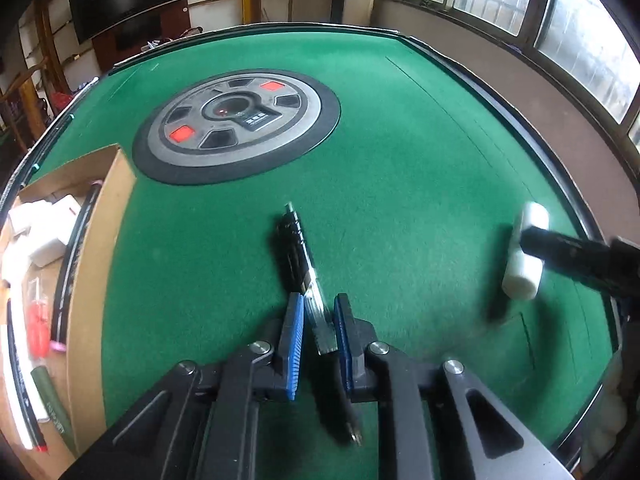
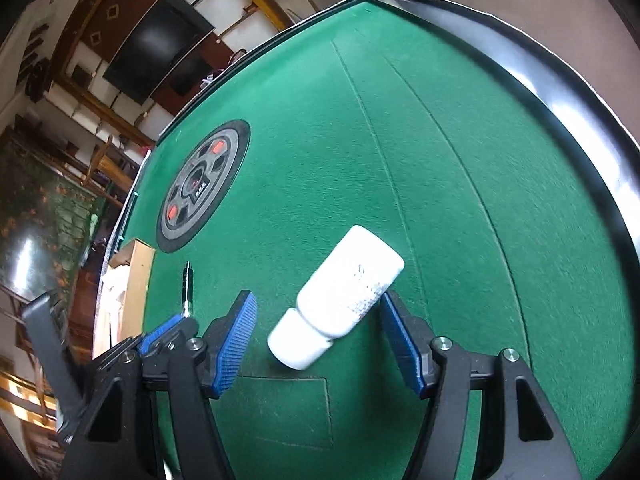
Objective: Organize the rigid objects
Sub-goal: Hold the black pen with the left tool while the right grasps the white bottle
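Note:
A black and silver pen-like tool (image 1: 299,252) lies on the green felt table (image 1: 400,168). My left gripper (image 1: 319,312) is shut on its near end; the tool sticks out ahead. It also shows in the right wrist view (image 2: 187,286). A white plastic bottle (image 2: 340,298) lies on its side on the felt. My right gripper (image 2: 318,320) is open, with a blue pad on each side of the bottle and a gap to both. In the left wrist view the bottle (image 1: 525,256) lies at the right, partly behind the right gripper's black finger (image 1: 568,246).
A cardboard box (image 1: 86,264) at the left table edge holds white boxes, a red item, a green tube and long black sticks. A round grey and black panel (image 1: 236,118) with red buttons sits in the table centre. A raised black rim (image 2: 568,92) edges the table.

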Tool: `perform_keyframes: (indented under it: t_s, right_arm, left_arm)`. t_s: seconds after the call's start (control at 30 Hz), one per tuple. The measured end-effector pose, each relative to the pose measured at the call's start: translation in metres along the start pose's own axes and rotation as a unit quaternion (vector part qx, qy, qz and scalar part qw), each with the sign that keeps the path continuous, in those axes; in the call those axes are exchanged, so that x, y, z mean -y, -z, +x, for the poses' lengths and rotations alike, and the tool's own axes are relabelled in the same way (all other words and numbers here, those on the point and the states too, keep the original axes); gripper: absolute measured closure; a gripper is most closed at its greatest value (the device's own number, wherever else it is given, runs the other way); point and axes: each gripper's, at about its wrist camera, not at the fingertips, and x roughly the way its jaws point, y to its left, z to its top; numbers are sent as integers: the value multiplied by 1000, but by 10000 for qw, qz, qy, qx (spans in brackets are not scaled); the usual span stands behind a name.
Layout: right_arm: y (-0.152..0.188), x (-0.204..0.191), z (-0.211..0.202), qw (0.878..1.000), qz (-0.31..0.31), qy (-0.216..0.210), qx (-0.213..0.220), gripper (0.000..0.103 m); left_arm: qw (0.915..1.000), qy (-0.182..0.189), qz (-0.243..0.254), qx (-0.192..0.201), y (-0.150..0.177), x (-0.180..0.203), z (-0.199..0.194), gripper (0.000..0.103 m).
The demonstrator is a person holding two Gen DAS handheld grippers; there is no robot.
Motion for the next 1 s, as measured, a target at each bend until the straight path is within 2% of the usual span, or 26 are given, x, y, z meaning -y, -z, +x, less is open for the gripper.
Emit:
perform_keyframes:
  t_s: [0.13, 0.2, 0.27, 0.33, 0.37, 0.4, 0.43, 0.47, 0.5, 0.53, 0.87, 0.9, 0.97, 1.0]
  right_arm:
    - [1, -6, 3, 9994, -251, 225, 23, 39]
    - [1, -8, 3, 9990, -324, 311, 39, 39]
    - [2, -12, 5, 9985, -394, 380, 37, 38]
    - [3, -13, 5, 9978, -479, 454, 42, 38]
    - [4, -15, 6, 9974, -516, 492, 44, 38]
    - [5, -17, 8, 9970, -548, 538, 41, 38]
    - [5, -18, 7, 9967, -569, 573, 39, 38]
    - [6, -19, 8, 9963, -597, 613, 30, 38]
    - [5, -20, 9, 9960, -618, 639, 18, 38]
    - [5, -20, 9, 9959, -628, 652, 13, 38]
    - [13, -32, 14, 9884, -1008, 1130, 75, 39]
    - [15, -34, 14, 9864, -1099, 1220, 92, 41]
    - [18, -37, 14, 9839, -1229, 1291, 111, 57]
    - [20, -37, 14, 9843, -1241, 1250, 105, 61]
  left_arm:
    - [9999, -115, -31, 106, 9, 1, -4, 87]
    - [9995, -228, 92, 211, 11, 8, -3, 78]
    - [9990, -261, 155, 325, 11, 14, 0, 62]
    - [9989, -124, 219, 400, 9, 16, 4, 53]
    - [9989, -74, 247, 395, 8, 14, 5, 52]
    - [9988, -46, 289, 393, 8, 13, 4, 54]
    - [9986, 29, 318, 414, 8, 11, 2, 75]
    - [9986, 211, 274, 389, 9, 7, 0, 92]
    - [9983, 471, 137, 329, 10, 0, -2, 93]
    - [9978, 580, 39, 316, 11, -6, -4, 93]
    - [9924, 990, -374, 632, 27, -34, -37, 93]
    - [9917, 1019, -377, 682, 28, -35, -42, 93]
    - [9909, 1035, -360, 788, 29, -36, -51, 93]
    - [9902, 1068, -380, 819, 31, -37, -56, 93]
